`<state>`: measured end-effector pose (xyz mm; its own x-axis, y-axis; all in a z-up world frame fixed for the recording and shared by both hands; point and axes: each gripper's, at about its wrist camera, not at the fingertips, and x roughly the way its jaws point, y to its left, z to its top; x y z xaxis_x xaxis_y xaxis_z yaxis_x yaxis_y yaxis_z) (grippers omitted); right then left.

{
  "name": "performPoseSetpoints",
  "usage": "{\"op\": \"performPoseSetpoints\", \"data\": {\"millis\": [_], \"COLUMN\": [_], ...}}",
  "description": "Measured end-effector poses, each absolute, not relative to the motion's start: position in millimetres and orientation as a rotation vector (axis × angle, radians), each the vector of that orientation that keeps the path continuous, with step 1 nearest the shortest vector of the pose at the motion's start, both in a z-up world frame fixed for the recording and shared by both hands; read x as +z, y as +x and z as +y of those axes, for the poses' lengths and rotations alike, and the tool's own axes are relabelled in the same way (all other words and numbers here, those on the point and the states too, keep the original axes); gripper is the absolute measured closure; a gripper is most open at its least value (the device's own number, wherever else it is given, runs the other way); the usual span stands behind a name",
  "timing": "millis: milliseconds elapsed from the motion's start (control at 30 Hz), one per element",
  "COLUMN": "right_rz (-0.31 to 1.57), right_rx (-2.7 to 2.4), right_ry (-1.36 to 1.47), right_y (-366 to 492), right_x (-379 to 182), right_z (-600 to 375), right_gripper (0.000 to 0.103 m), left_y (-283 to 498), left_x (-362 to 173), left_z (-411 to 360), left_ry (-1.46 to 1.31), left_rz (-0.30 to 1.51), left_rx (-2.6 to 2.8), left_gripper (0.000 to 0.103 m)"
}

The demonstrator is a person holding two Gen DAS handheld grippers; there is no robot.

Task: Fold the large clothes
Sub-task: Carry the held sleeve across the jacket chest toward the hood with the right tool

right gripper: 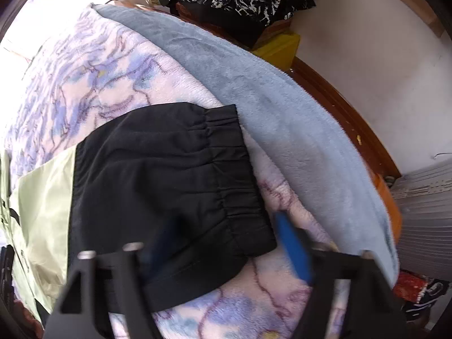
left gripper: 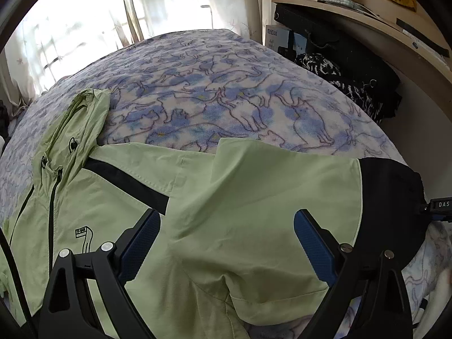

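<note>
Green jacket (left gripper: 113,197), spread on cat-print blanket (left gripper: 226,84), sleeve stretched right: sleeve fold judged in hand; left gripper (left gripper: 226,243) and right gripper (right gripper: 220,251) held wide open, nothing gripped; black cuff (right gripper: 226,169) to be pinched next.

One green jacket (left gripper: 231,203) is counted on one bed (left gripper: 214,84), with one hood (left gripper: 82,118) and one black cuff (right gripper: 180,186) seen. Two tongs are counted, the left (left gripper: 226,243) and the right (right gripper: 226,251), each with two blue pads. One blue blanket (right gripper: 282,107) is seen, and one shelf (left gripper: 353,8).
</note>
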<state>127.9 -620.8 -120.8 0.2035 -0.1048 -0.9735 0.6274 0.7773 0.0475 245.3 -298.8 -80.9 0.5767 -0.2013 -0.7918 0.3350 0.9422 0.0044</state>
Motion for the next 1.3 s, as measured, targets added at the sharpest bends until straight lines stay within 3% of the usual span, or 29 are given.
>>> {"op": "performPoseSetpoints", "data": {"millis": [100,333,467,633,967,1300], "right_rz": [1.245,1.012,0.879,0.832,0.949,0.903], "right_rx": [-0.522,-0.403,-0.168,0.132,0.348,0.222], "right_ry": [0.445,0.333,0.317,0.315,0.299,0.512], "right_y": [125.4,108.5,108.5,120.1,140.0,149.5], "right_x": [-113.3,-25.0,31.6,61.2,6.6,-42.1], "right_z": [-612.2,-535.1,-459.9,-345.7,-189.9,-219.7], "right_gripper": [0.077,0.079,0.079,0.078,0.076,0.07], "left_y": [243.7,224.2,205.9,178.6,157.8,153.6], "left_x": [-81.7,-54.0,-24.7,2.3,-16.8,-33.5], "left_z": [-295.9,-262.3,-211.9,-133.5,-24.0,-25.3], "left_ry": [0.146,0.156,0.093,0.027,-0.008,0.054], "left_rz": [0.917,0.875,0.839,0.795,0.835,0.811], "left_rx": [-0.326,-0.318,-0.307,-0.243,-0.11,-0.074], "left_gripper": [0.008,0.008,0.008,0.008,0.008,0.008]}}
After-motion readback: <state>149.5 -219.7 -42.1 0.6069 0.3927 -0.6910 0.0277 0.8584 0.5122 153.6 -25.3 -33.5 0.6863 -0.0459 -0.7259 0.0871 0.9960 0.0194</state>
